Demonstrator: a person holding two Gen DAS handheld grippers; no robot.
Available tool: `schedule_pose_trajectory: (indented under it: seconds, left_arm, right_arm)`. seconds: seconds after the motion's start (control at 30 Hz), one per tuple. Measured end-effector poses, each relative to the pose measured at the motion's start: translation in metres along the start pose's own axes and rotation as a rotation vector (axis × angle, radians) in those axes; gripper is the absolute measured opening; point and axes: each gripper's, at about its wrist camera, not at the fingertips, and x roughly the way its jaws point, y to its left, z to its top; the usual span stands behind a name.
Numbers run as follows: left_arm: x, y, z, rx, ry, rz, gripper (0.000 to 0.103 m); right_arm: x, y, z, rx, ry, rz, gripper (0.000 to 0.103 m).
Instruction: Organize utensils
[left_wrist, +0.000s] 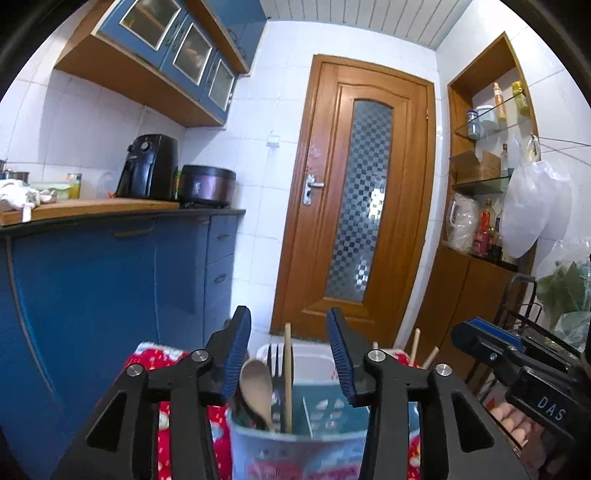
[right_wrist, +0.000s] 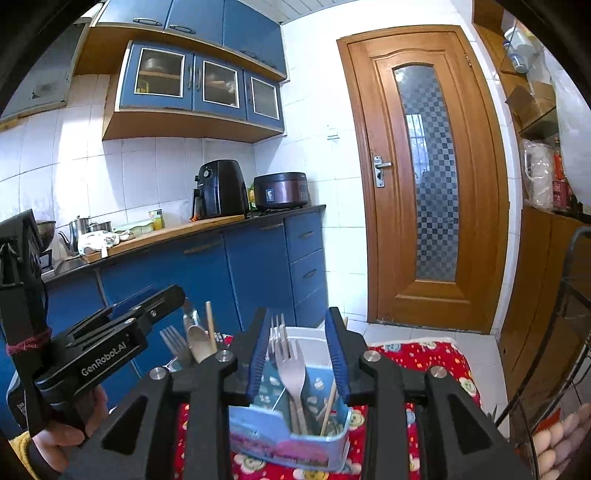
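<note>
The utensil holder (right_wrist: 291, 424), a pale blue plastic box with a divider, stands on a red patterned cloth (right_wrist: 436, 365) directly in front of both tongs. In its left compartment stand a wooden spoon (left_wrist: 256, 387), a dark fork (left_wrist: 273, 363) and a chopstick (left_wrist: 287, 376); in the right one a pale fork (right_wrist: 290, 365) and more chopsticks (right_wrist: 328, 406), all upright or slightly leaning.

By the look of them these pieces are light and stiff. The wooden ones should offer friction to ribbed pads, while the smooth plastic fork is likely more slippery. A hold high on the handle or neck, above the rim, seems the best place. The holder itself looks light and could tip or slide on the cloth if a utensil drags against it.

The left gripper (left_wrist: 291, 354) has its jaws apart, framing the spoon and fork without pressing on anything. The right gripper (right_wrist: 297, 354) is likewise parted, with the pale fork between its pads but not clamped.

Beyond, at about ten o'clock, runs a counter (right_wrist: 207, 230) over blue cabinets (right_wrist: 255, 266), bearing an air fryer (right_wrist: 221, 188) and a rice cooker (right_wrist: 282, 190). A wooden door (right_wrist: 424, 177) stands at one o'clock, with shelves (left_wrist: 484, 155) at two to three o'clock.
</note>
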Motion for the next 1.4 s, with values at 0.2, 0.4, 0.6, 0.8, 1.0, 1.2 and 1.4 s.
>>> schedule_pose_trajectory:
  seconds: [0.2, 0.4, 0.6, 0.8, 1.0, 1.2, 1.4]
  left_arm:
    - [-0.027, 0.001, -0.008, 0.002, 0.067, -0.001, 0.053]
    - [-0.053, -0.004, -0.024, 0.040, 0.106, 0.000, 0.067]
    - [-0.069, -0.006, -0.040, 0.063, 0.141, 0.025, 0.070]
    - [-0.071, -0.002, -0.065, 0.051, 0.207, 0.048, 0.071]
    - [-0.064, 0.006, -0.094, 0.020, 0.271, 0.080, 0.071]
    - [-0.059, 0.011, -0.115, 0.007, 0.305, 0.122, 0.071]
    - [-0.054, 0.014, -0.127, -0.001, 0.338, 0.135, 0.071]
  right_arm:
    - [-0.021, 0.008, -0.015, 0.034, 0.031, -0.001, 0.044]
    - [-0.034, 0.013, -0.037, 0.061, 0.089, 0.004, 0.051]
    - [-0.043, 0.011, -0.060, 0.093, 0.137, -0.009, 0.064]
    - [-0.048, 0.008, -0.082, 0.106, 0.176, -0.030, 0.072]
    - [-0.047, 0.010, -0.104, 0.095, 0.211, -0.047, 0.076]
    - [-0.042, 0.013, -0.122, 0.101, 0.236, -0.062, 0.078]
    - [-0.038, 0.017, -0.133, 0.097, 0.254, -0.064, 0.078]
